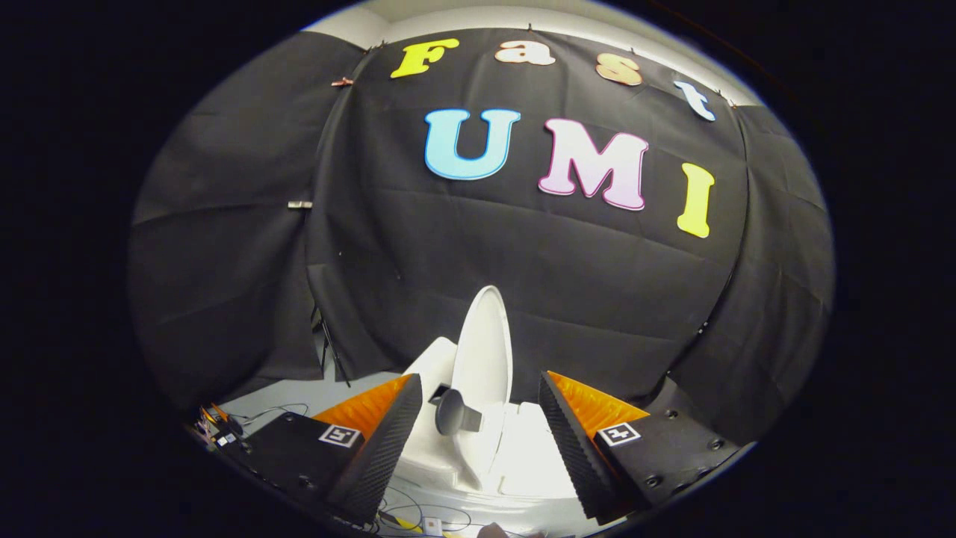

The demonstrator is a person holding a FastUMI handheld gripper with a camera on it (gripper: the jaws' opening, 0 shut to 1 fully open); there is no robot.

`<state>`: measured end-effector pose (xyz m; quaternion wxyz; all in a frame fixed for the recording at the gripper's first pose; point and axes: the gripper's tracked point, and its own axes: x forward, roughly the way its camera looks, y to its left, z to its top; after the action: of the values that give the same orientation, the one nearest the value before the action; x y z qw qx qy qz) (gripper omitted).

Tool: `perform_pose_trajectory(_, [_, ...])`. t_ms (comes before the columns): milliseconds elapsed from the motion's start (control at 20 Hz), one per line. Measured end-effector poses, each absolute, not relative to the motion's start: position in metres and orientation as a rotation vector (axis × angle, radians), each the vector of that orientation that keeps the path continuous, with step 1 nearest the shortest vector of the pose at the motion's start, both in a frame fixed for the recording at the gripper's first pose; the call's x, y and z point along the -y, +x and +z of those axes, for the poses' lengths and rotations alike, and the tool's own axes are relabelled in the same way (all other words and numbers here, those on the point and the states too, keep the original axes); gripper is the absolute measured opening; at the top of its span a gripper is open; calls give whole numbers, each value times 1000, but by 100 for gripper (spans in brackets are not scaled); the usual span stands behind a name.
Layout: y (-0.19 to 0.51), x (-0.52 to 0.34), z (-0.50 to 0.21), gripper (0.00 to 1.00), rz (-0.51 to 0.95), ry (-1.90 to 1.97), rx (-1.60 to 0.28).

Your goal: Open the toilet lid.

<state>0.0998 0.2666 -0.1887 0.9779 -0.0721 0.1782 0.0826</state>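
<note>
A white toilet (448, 441) stands on the floor just beyond my fingers, against the booth's black wall. Its lid (484, 351) stands raised, nearly upright, with its inner face turned toward the right. A dark round knob on a short stem (452, 412) sticks out near the lid's lower edge, between the fingers and a little ahead of them. My gripper (478, 441) is open, with a wide gap between the two fingers and nothing held. The left finger (385, 448) and the right finger (571, 448) flank the toilet without touching it.
Black cloth walls close in the booth behind and on both sides of the toilet. Cables and small boxes (224, 430) lie on the pale floor to the left. More thin wires (418, 515) run across the floor below the toilet.
</note>
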Motion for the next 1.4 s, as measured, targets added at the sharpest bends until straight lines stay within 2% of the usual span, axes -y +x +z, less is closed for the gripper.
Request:
perform_pose_trajectory(300, [94,-236,-134,99,150,-94,-278])
perform_pose_trajectory(650, [91,-169,-83,99,65,-83,-175])
perform_pose_trajectory(1400, [75,-25,-42,98,-75,-36,-133])
